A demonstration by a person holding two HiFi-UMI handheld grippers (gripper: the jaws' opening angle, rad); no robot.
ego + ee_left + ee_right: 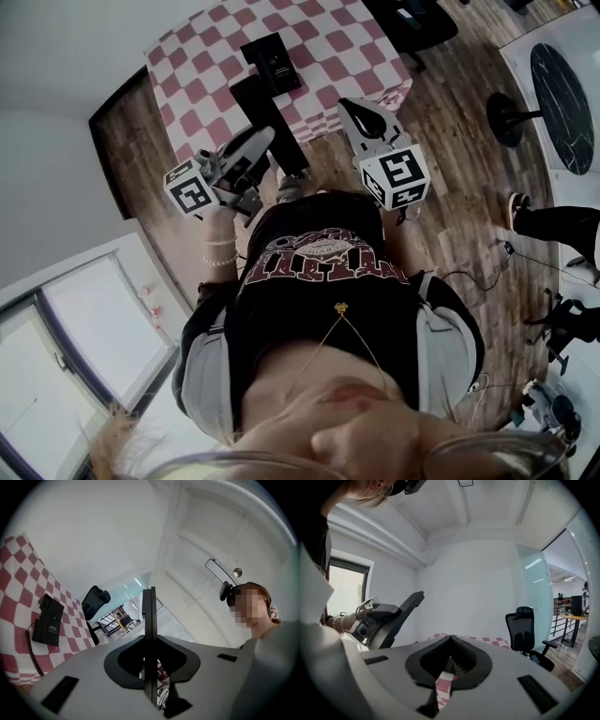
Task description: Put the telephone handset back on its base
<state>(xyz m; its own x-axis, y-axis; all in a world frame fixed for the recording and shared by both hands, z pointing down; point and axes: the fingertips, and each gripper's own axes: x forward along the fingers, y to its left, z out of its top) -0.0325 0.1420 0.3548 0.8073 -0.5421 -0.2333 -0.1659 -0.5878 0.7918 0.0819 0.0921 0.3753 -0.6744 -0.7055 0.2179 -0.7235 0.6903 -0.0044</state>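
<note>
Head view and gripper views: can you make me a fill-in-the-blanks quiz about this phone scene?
The black rectangular telephone base sits on a tablecloth checked red and ____.
The long black telephone handset is clamped in the ____ hand-held gripper.
The right hand-held gripper holds ____.
Missing words: white; left; nothing.

The left gripper holds the black handset over the checked table's near edge. The telephone base sits mid-table, and the right gripper hangs alongside.
</note>
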